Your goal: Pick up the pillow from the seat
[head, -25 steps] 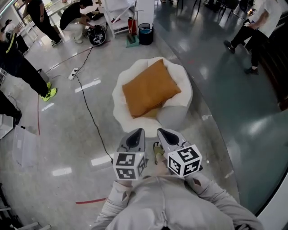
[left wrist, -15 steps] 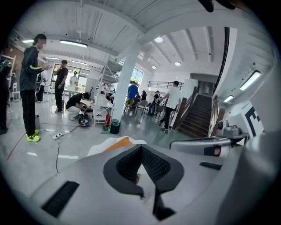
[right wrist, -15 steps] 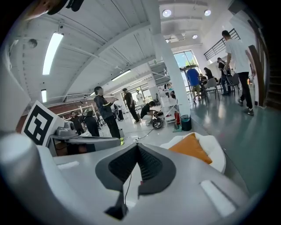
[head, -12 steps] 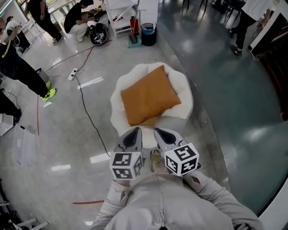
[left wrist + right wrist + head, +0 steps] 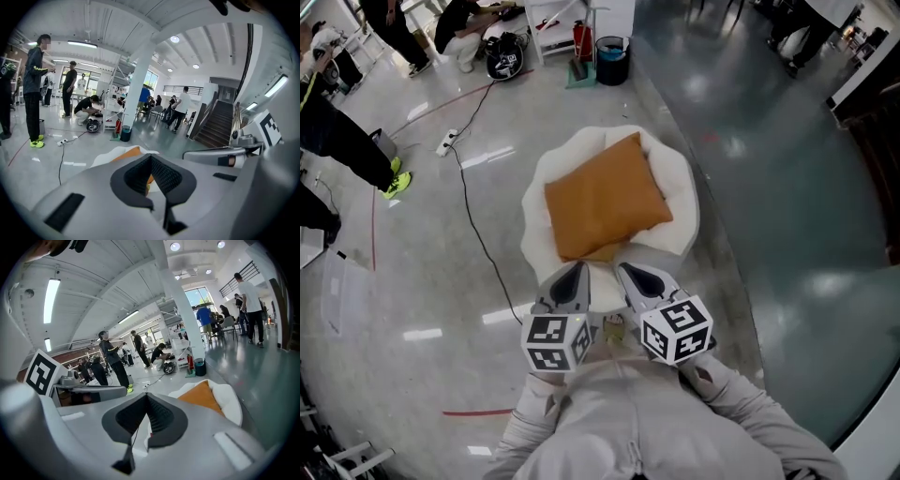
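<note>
1. Cable [image 5: 473, 225]: black and thin; snakes over the glossy grey floor [image 5: 769, 234], passing the seat's left side.
2. Left gripper [image 5: 574, 272]: points forward and down toward the seat's near edge; shows jaws pressed together at the tips, with nothing pinched between them.
3. Pillow [image 5: 605, 197]: orange-tan, square and plump, with smooth fabric and a few soft creases; lies in the seat's hollow, turned cornerwise with one corner toward the far rim; covers most of the cushion; sits ahead of both grippers, touched by neither.
4. Seat [image 5: 680, 202]: white, round and puffy, with a lobed rim; stands on the floor just ahead of the grippers.
5. Right gripper [image 5: 630, 274]: hangs just beside the left one and aims the same way; shows jaws closed tip to tip, empty.
</note>
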Available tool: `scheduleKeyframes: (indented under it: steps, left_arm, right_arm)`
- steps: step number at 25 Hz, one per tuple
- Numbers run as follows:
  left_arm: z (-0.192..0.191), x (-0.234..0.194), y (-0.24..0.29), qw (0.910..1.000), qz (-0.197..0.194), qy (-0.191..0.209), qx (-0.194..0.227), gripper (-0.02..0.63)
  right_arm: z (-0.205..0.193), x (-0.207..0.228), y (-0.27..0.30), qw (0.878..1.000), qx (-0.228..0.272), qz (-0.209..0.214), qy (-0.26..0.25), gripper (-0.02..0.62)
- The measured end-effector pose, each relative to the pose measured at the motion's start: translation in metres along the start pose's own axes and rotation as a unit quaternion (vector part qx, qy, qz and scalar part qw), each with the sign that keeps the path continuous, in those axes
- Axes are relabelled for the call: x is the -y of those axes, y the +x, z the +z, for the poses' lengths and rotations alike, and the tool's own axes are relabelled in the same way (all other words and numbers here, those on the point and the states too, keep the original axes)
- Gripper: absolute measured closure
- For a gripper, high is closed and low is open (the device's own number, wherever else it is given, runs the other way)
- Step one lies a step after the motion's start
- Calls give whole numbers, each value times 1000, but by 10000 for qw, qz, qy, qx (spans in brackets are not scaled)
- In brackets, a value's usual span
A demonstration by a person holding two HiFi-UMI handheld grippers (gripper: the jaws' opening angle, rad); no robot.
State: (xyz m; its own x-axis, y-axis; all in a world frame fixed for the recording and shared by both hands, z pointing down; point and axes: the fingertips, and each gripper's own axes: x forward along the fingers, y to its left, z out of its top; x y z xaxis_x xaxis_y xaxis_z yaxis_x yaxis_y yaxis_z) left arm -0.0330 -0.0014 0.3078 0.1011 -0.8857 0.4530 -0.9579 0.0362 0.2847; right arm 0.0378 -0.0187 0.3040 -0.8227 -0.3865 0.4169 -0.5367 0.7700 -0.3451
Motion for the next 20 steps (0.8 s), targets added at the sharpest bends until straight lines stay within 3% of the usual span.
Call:
scheduleKeyframes:
  steps: [10, 20]
  left_arm:
    - [-5, -6, 25, 9996, -21, 20, -285, 606]
    - [-24, -46, 89, 9958, -340, 64, -846, 606]
  right_arm:
    - [-11, 20, 18, 9993, -237, -51, 295, 582]
    - [-40, 59, 86, 9922, -576, -568, 945, 578]
